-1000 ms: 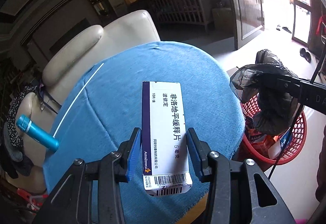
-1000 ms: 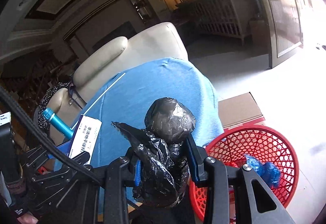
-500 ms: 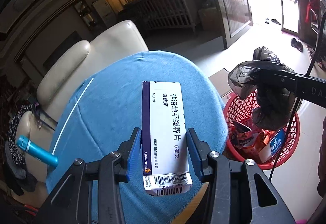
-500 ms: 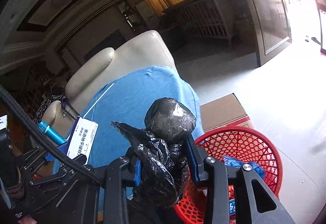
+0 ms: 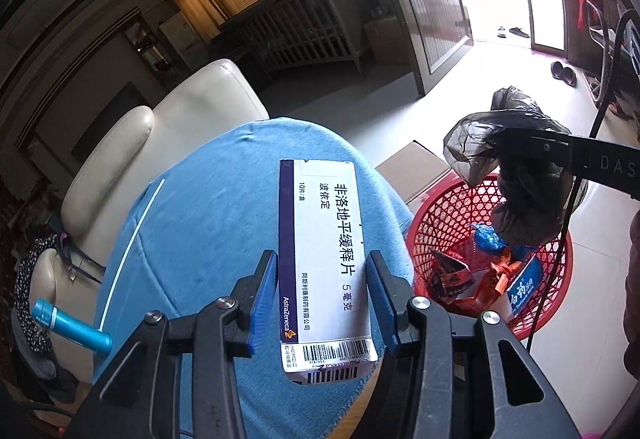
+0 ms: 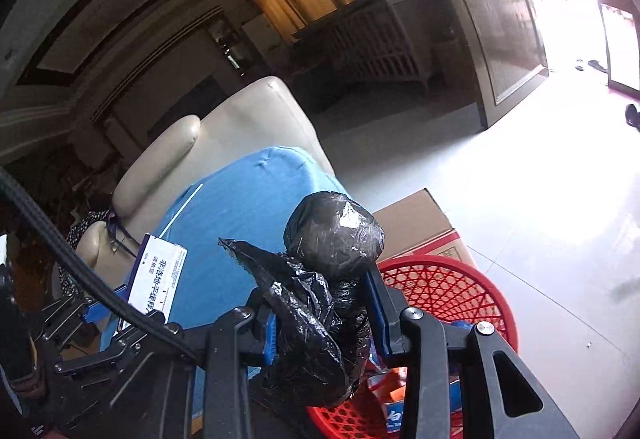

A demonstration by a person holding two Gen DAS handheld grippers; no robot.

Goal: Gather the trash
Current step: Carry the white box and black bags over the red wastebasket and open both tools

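My left gripper is shut on a white medicine box with a purple stripe, held above the blue-clothed round table. My right gripper is shut on a crumpled black plastic bag, which hangs over the near edge of the red mesh basket. From the left wrist, the same bag and the right gripper's arm sit above the red basket, which holds several wrappers and a blue pack. The medicine box shows at the left of the right wrist view.
A cream leather armchair stands behind the table. A teal cylinder lies left of the table, and a thin white stick lies on the cloth. A cardboard box sits on the tiled floor beside the basket.
Both grippers have shifted sideways toward the red basket, so more of the basket and its contents shows. The box and the black bag stay gripped as before.
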